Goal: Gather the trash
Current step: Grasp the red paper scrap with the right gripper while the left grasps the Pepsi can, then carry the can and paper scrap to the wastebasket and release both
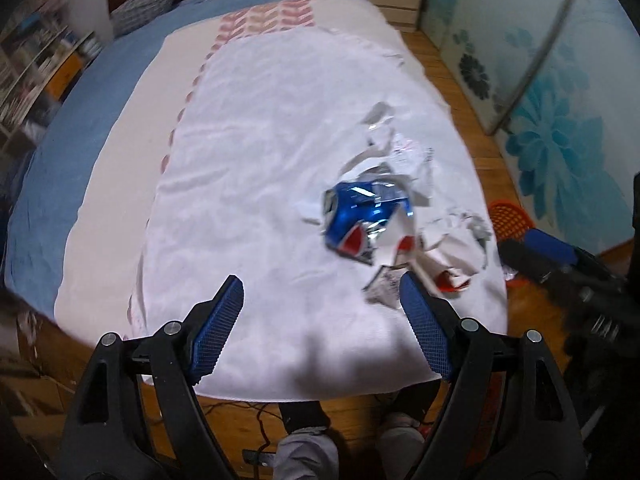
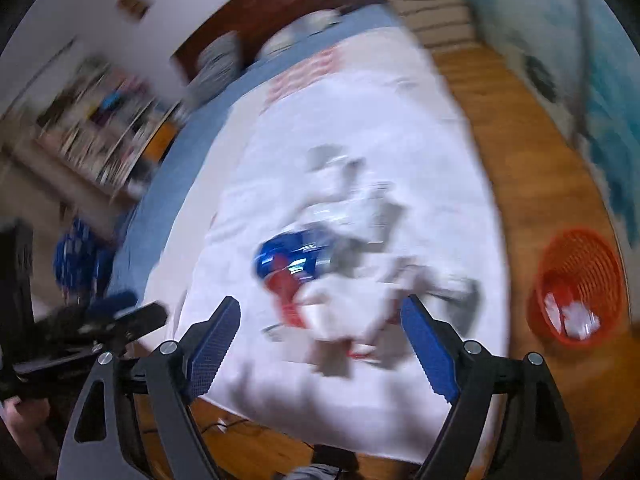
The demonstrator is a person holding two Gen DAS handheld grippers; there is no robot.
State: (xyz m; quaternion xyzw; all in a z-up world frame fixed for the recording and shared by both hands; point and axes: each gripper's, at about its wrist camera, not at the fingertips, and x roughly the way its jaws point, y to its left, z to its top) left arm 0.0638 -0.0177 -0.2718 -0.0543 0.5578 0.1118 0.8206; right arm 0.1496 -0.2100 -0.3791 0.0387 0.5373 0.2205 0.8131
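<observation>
Two grippers, left gripper [image 1: 322, 306] and right gripper [image 2: 320, 328], hovered over bed [image 1: 248, 128], fingers spread wide, nothing held. Crushed blue can [image 1: 356, 216] and torn wrappers [image 1: 404, 156] lay on white sheet. Orange basket [image 2: 576, 264] on floor held few scraps; most trash left.

Right wrist view was motion-blurred: trash pile [image 2: 344, 248] smeared, scraps indistinguishable; bookshelf [image 2: 100, 128] contents unreadable. Orange basket [image 1: 512, 220] was mostly hidden behind right gripper [image 1: 560, 256] in left view. Person's legs [image 1: 308, 452] cut off at bottom edge.
</observation>
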